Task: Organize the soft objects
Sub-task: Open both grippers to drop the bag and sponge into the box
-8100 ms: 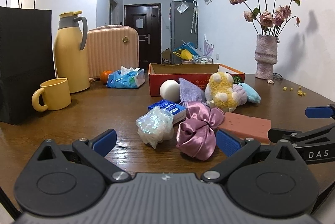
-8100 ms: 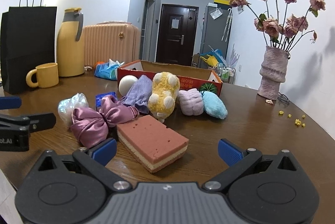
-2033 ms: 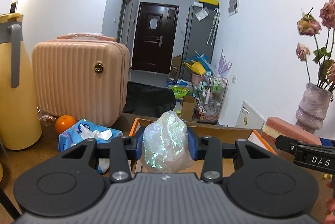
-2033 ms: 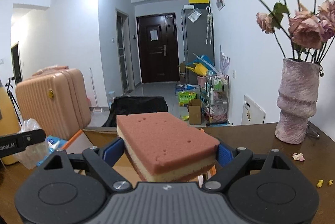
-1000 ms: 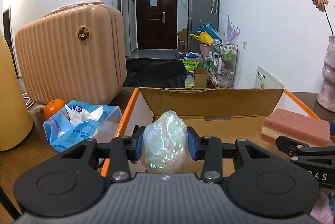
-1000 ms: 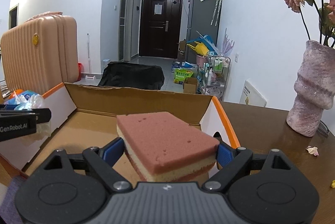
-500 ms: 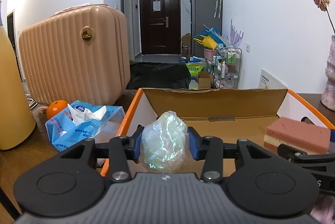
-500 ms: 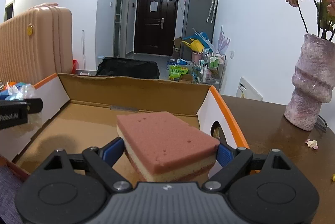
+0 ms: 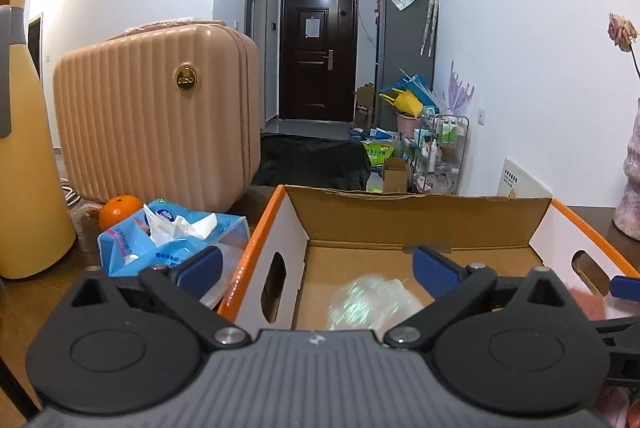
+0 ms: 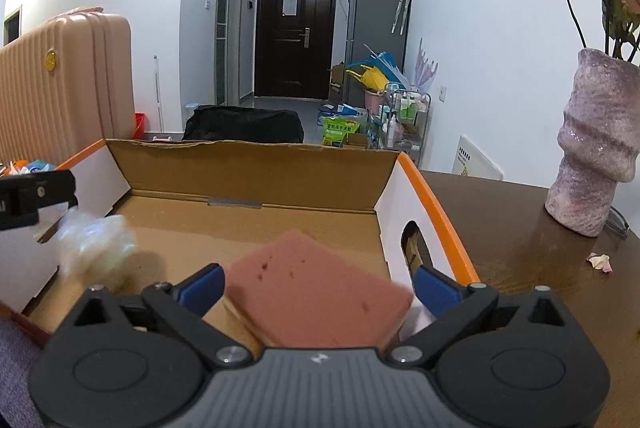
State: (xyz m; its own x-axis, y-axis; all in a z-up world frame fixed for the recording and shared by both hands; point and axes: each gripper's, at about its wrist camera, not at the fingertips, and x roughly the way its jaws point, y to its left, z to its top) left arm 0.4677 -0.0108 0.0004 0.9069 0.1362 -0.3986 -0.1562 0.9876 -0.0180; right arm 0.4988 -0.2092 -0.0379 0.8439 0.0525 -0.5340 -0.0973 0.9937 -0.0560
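Note:
An open cardboard box (image 9: 416, 216) with orange rims sits on the wooden table; it also shows in the right wrist view (image 10: 256, 172). My left gripper (image 9: 316, 268) is open over the box's left half. The iridescent plastic puff (image 9: 372, 302) is blurred below it, inside the box, and shows in the right wrist view (image 10: 94, 240). My right gripper (image 10: 318, 286) is open over the box's right half. The pink sponge (image 10: 316, 300) is tilted and blurred between its fingers, free of the pads.
A blue tissue pack (image 9: 168, 240), an orange (image 9: 120, 210), a yellow jug (image 9: 24, 164) and a peach suitcase (image 9: 156, 116) stand left of the box. A purple vase (image 10: 596, 148) with flowers stands on the table at right.
Both grippers have opened. The iridescent puff and the pink sponge have left the pads and are dropping into the box.

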